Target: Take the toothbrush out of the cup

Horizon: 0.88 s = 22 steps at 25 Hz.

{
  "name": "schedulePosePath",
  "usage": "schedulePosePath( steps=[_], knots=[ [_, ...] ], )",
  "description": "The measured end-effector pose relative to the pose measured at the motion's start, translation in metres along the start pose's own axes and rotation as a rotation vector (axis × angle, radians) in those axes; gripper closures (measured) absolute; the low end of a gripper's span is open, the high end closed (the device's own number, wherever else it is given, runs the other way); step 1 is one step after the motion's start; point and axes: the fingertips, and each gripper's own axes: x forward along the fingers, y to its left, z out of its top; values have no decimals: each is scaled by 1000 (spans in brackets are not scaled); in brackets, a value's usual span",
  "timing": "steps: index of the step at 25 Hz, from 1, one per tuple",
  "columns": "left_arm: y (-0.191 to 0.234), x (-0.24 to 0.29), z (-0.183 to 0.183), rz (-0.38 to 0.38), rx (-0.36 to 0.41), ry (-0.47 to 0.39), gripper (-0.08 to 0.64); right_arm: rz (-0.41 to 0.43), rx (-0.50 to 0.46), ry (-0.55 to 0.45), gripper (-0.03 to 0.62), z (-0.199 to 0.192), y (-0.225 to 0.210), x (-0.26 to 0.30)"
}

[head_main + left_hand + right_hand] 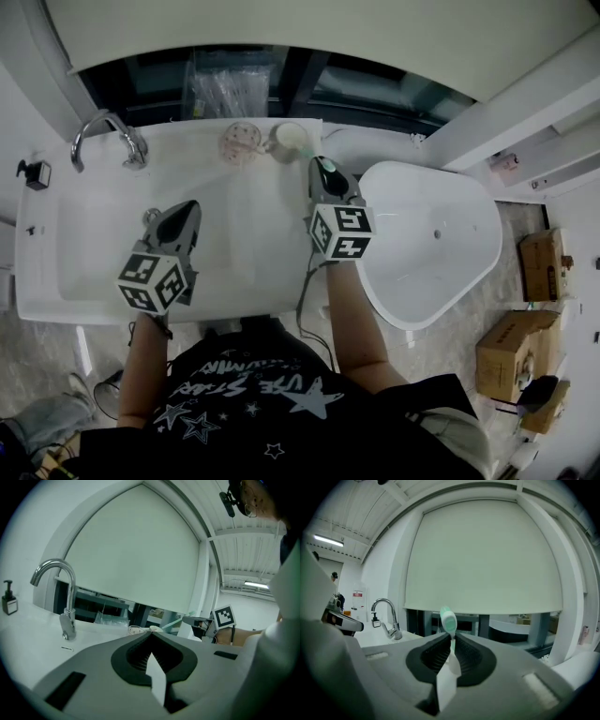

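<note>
Soap bottle (36,173): dark, at the far left edge of the surface, well left of the left fingers.
Tap (108,136): chrome, curved spout, beyond and left of the left fingers, well apart from them.
Left gripper (190,206): fingers pressed together with nothing between them, hanging over bare surface, touching nothing.
Surface (244,253): white, wide and bare between the two sets of fingers and ahead of the left set; the raised back edge lies beyond both.
Round dish (239,141): at the back edge, beyond the gap between the two grippers.
Cup (289,141): pale, at the back edge, just beyond and left of the right fingers; contact with them cannot be made out.
Toothbrush (448,619): mint-green and white head standing up just above the right fingers, tilted slightly left; its handle is hidden below them.
Right gripper (451,638): fingers closed on the toothbrush neck, just under the head.
Bathtub (441,234): white, right of the right fingers, its rim close beside that gripper's body.
</note>
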Motion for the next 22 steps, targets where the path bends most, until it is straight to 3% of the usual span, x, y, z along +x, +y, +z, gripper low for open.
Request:
schedulePosePath(
  steps=[11,22],
  knots=[
    [-13,-57,-9,-67,16,-16,552,-18,-15,-5,565,2,55,-69],
    [-21,-115,-34,-160,38,24,552,-60,17,14,565,-15,111,-142]
  ],
)
